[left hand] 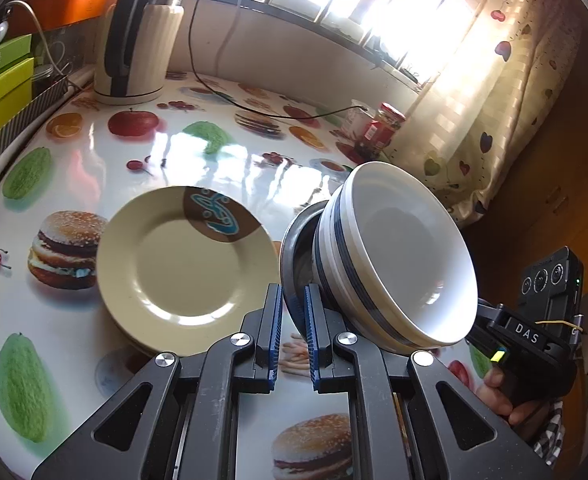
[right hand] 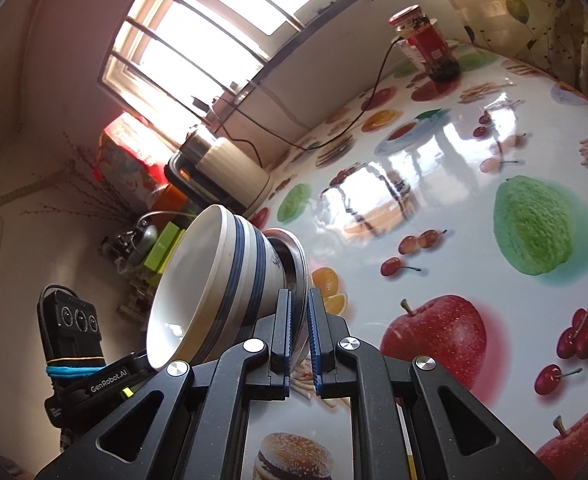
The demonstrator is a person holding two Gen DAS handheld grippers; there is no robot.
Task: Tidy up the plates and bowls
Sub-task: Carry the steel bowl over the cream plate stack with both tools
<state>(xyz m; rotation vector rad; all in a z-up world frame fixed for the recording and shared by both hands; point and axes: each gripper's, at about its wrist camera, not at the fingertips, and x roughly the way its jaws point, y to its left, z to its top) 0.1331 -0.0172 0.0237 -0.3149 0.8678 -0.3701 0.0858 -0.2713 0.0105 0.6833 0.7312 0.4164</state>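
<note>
Both your claws are clenched on the same thing: the left gripper pinches the thin rim of a shallow round metal dish, and the right gripper pinches that rim from the opposite side. Nested in the dish is a stack of white ceramic bowls with blue bands, tipped over so its mouth faces your right hand and its base points toward the cream round plate with a brown and blue patch.

That plate is your landmark. It rests flat on the glossy fruit-printed tablecloth, on top of at least one more plate. From the left wrist view the dish sits just beside the plate's right edge, raised off the cloth, with the left claw nearer the plate than the right one. The stack's long axis runs roughly level, across from plate toward your right hand, so I judge you need to level it upright before you set it down beside or onto the plate
</note>
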